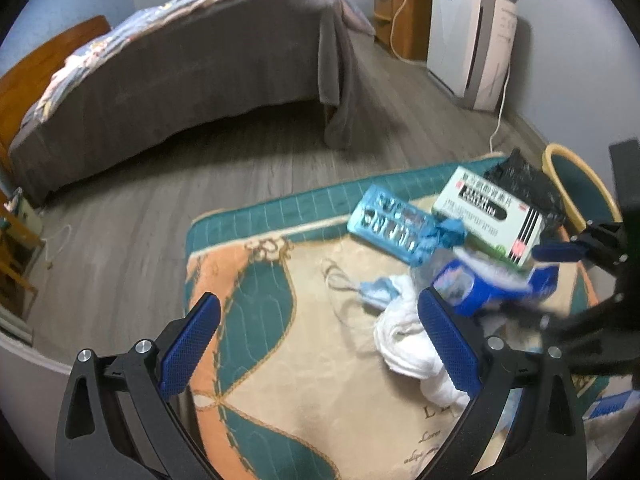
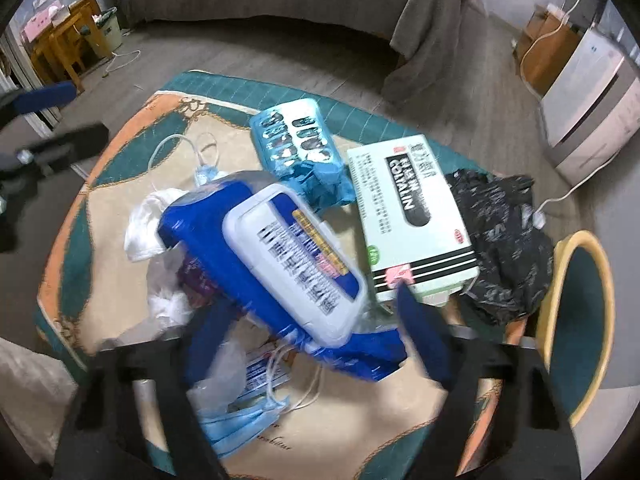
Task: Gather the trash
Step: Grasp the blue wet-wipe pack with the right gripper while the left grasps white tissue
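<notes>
On the patterned rug (image 2: 120, 168) in the middle of the bedroom floor lies a small heap of rubbish. I count one blue wet-wipe pack (image 2: 280, 264) with a pale lid, one white medicine box (image 2: 408, 216) with black stripes at one end, one light-blue blister tray (image 2: 296, 140) with its wrapper crumpled at one end, and one black plastic bag (image 2: 504, 240) bunched just beside the box. There are two blue face masks, one (image 2: 204, 174) near the far edge of the heap and another (image 2: 244, 416) lying nearest the right gripper, plus two wads of white tissue (image 2: 148, 220) around the wipe pack. One basin (image 2: 576, 320), yellow-rimmed and teal inside, sits at the rug's edge past the black bag.

The right gripper (image 2: 320, 340) points steeply down with its two blue fingers either side of the wipe pack's near end, the jaws about half open; through the blur I cannot tell whether the pads press on it. The left gripper (image 1: 320, 344) hangs over bare rug with its jaws spread wide, holding nothing, the tissue just by its right finger. One bed (image 1: 200, 60) stands beyond.
</notes>
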Motion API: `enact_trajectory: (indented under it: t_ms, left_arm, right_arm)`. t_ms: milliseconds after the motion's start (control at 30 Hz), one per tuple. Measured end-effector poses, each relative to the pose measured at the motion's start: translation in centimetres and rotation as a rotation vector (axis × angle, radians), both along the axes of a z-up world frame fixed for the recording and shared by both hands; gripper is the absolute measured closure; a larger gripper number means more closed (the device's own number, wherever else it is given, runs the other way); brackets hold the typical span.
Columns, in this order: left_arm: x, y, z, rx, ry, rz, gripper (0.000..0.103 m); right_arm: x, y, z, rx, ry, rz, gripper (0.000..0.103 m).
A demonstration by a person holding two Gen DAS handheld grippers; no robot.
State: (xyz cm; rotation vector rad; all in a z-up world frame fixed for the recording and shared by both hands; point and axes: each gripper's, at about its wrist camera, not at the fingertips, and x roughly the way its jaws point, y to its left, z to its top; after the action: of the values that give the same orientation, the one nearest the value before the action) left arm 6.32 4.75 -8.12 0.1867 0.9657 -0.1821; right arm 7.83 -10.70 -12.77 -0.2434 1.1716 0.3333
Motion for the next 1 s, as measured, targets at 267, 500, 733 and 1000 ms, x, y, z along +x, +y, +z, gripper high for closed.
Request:
enact_trajectory:
  t_ms: [267,500,733,1000]
  left_arm:
    - [0.2,-1.9,-3.5,0.005,0.121,-0.048,0.005]
    - [0.4,-3.5,-5.7,0.014,0.202,-0.070,0.009]
    - [0.5,-4.5,-6.9,-0.067,0.293,-0.105,0.061]
    - [-0.4,-5.8,-3.7,-0.034,0.203,-0.143,0.082]
  right_arm:
    - [-0.2,-1.0,3.5,0.114,-0.002,-0.030,0.089]
    - [-0.5,-1.8,5.3,0.137,-0.030,-0.041,0.090]
    - [-0.7,-2.8,6.0,0.146,-0.041,-0.051,0.090]
    - [-0.5,-4.3,7.2,0.178,-0.064,-0.085,0.090]
